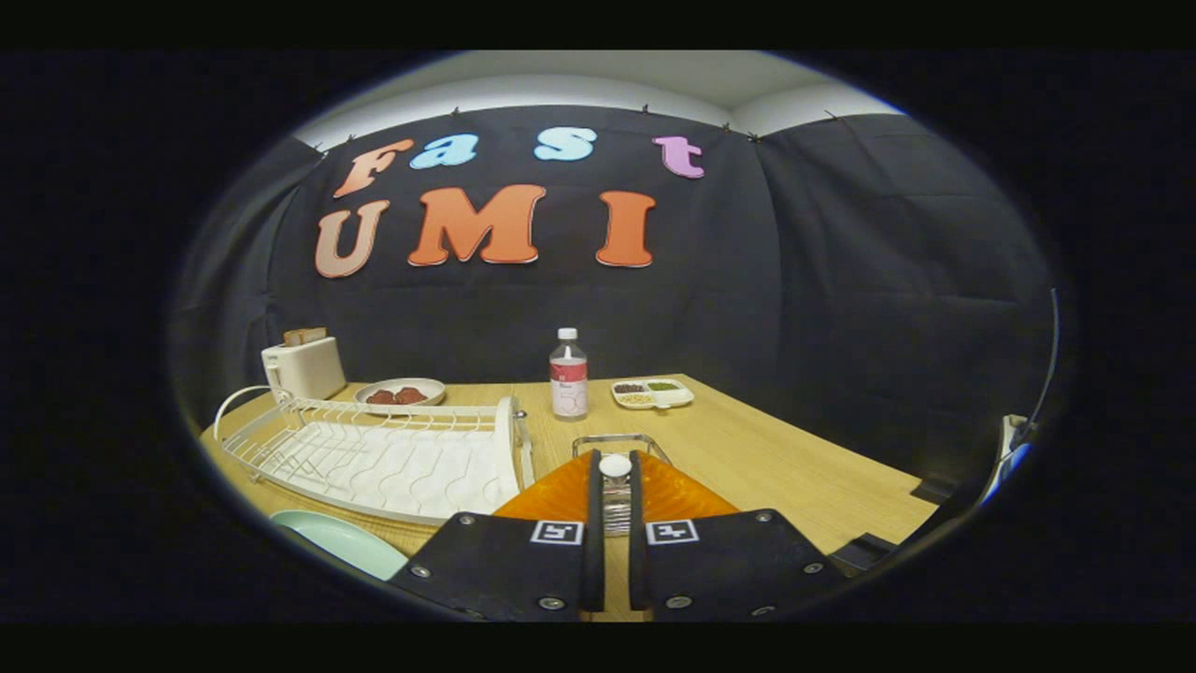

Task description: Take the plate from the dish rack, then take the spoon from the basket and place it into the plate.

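Observation:
My gripper (614,460) is shut on the spoon (615,495), a slim silvery piece with a white rounded end that stands up between the two fingertips. Just beyond the fingertips the rim of a small wire basket (620,438) rests on the wooden table. The pale green plate (342,543) lies flat on the table, down to the left of the fingers and in front of the dish rack. The white wire dish rack (374,453) stands left of the fingers and holds nothing.
At the back of the table (794,467) stand a white toaster (304,366) with bread in it, a dish of red food (402,393), a water bottle (568,374) and a divided white tray (652,393). The table's right edge runs close to the black wall.

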Action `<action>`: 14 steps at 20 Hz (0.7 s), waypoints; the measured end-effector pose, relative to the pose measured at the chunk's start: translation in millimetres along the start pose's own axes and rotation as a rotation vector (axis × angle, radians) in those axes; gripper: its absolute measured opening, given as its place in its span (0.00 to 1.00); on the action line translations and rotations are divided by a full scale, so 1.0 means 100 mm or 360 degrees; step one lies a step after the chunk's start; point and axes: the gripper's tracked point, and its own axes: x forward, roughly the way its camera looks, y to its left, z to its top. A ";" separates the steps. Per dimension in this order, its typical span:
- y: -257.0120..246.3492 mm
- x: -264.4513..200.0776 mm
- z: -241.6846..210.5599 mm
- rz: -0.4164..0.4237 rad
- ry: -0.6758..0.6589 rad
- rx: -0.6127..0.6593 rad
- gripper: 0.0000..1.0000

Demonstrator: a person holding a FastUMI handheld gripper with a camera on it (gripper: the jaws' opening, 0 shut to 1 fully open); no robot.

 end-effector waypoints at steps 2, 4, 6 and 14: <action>0.02 -0.10 0.11 0.0017 -0.0032 -0.0007 0.10; 0.02 -0.20 0.21 0.0033 -0.0060 -0.0005 0.10; 0.02 -0.33 0.33 0.0047 -0.0095 -0.0001 0.10; 0.17 -0.90 0.68 0.0161 -0.0215 0.0018 0.10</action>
